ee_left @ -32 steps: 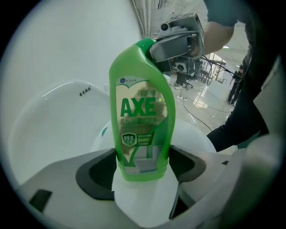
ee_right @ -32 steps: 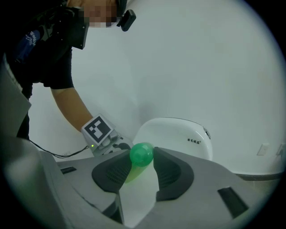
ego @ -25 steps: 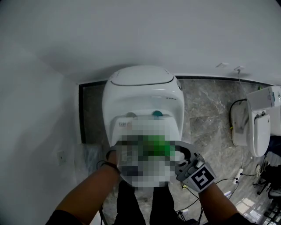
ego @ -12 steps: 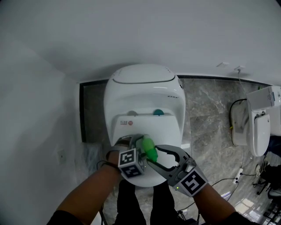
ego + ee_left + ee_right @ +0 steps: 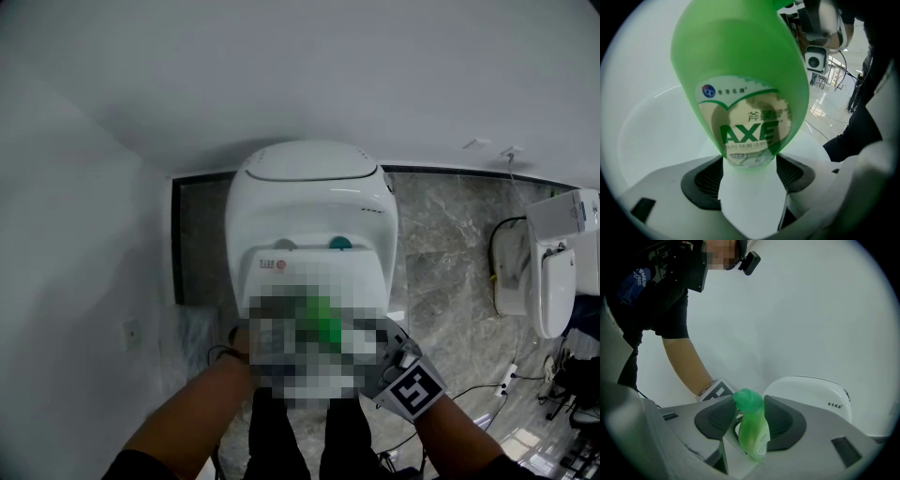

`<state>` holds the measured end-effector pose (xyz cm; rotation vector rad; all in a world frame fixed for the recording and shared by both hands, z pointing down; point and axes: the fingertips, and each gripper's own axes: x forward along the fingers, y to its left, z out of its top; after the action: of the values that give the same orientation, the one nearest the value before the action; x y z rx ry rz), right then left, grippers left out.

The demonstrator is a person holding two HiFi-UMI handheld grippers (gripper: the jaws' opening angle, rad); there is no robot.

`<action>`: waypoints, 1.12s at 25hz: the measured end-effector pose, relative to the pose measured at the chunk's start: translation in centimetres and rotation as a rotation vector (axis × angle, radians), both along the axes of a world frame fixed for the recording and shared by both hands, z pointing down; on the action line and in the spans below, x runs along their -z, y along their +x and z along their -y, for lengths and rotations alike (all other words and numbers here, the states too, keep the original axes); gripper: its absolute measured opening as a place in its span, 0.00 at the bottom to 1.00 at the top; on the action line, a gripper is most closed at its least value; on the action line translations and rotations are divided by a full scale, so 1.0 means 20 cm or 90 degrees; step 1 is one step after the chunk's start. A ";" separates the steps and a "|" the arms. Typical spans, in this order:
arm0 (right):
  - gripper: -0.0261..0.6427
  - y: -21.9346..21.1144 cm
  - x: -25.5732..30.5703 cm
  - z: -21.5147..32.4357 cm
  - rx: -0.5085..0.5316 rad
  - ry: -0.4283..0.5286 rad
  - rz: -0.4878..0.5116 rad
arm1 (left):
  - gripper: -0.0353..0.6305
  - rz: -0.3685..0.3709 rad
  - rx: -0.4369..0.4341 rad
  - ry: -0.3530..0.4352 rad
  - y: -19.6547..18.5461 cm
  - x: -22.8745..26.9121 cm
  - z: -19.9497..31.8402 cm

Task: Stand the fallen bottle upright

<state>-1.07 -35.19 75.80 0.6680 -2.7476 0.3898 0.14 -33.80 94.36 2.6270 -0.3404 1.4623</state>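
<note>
A plain white wall (image 5: 281,75) backs a white toilet (image 5: 309,216), which stands on grey marble floor (image 5: 450,234); a second toilet (image 5: 553,281) sits well off to its right. From the head view both of my arms reach in over the near end of the toilet. Only the marker cube (image 5: 413,392) on my right side reads clearly there, and the jaws cannot be made out.

In the left gripper view, my left gripper (image 5: 749,164) is closed on the lower end of the green AXE bottle (image 5: 740,84). Its body fills the frame, with the toilet's white surface behind it.

In the right gripper view, my right gripper (image 5: 750,411) is drawn in narrow around the bottle's cap (image 5: 749,400), and both pads look to be touching it. The bottle rises cap-up, close to vertical, in front of the toilet's lid.

I judge the task mostly done, since the bottle is off its side and nearly upright in both grips. I cannot tell whether its base rests on the toilet. What remains is to settle the base flat there, then let go with both hands without tipping it.
</note>
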 end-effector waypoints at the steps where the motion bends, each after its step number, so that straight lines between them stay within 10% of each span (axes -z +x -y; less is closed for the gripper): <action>1: 0.33 0.00 0.01 0.00 -0.003 -0.001 0.004 | 0.64 -0.005 0.003 0.003 0.00 0.01 0.00; 19: 0.38 0.05 0.41 -0.02 -0.017 0.006 0.008 | 0.63 -0.054 0.133 0.017 -0.35 0.57 -0.06; 28: 0.27 0.17 0.91 -0.11 -0.049 -0.003 0.017 | 0.41 -0.264 0.261 -0.001 -0.48 1.42 -0.23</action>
<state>2.35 -33.02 57.54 0.7749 -2.7510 0.4238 -9.49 -29.19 65.86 2.5654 -0.7670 0.7726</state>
